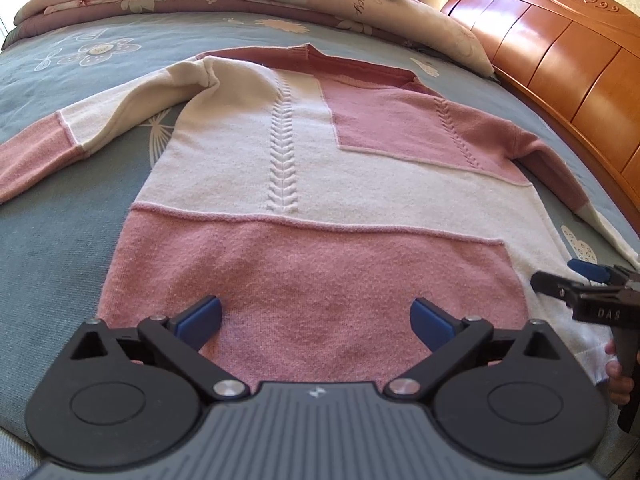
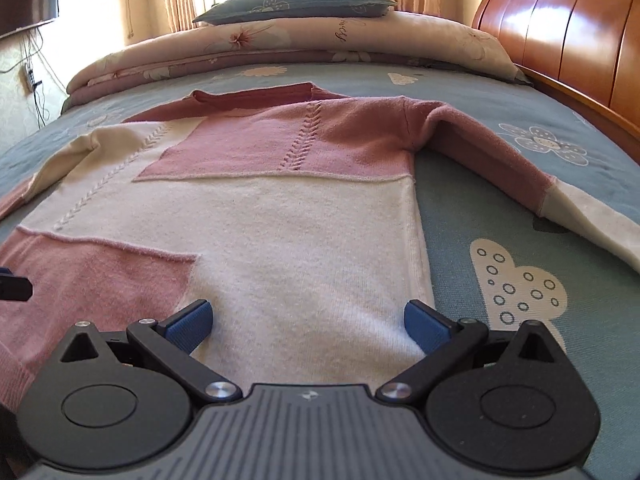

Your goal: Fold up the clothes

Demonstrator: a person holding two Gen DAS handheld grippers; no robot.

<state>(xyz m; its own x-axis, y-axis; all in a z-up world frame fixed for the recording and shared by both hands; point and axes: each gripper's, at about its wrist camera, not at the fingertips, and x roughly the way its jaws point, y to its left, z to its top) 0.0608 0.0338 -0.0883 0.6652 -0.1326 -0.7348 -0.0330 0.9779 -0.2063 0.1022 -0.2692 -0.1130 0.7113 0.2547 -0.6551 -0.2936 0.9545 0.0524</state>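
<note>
A pink and cream patchwork sweater [image 1: 304, 168] lies flat and face up on the bed, collar far, hem near, both sleeves spread out. It also shows in the right wrist view [image 2: 280, 216]. My left gripper [image 1: 316, 320] is open and empty, just above the pink hem panel. My right gripper [image 2: 308, 322] is open and empty over the cream hem corner on the right side. The right gripper also shows in the left wrist view [image 1: 576, 284] at the right edge. The left sleeve [image 1: 60, 140] runs left; the right sleeve [image 2: 520, 176] runs right.
The blue floral bedsheet [image 2: 500, 264] surrounds the sweater. A folded floral quilt [image 2: 280, 48] and a dark pillow [image 2: 296, 4] lie at the far end. A wooden headboard [image 1: 568, 52] borders the right side.
</note>
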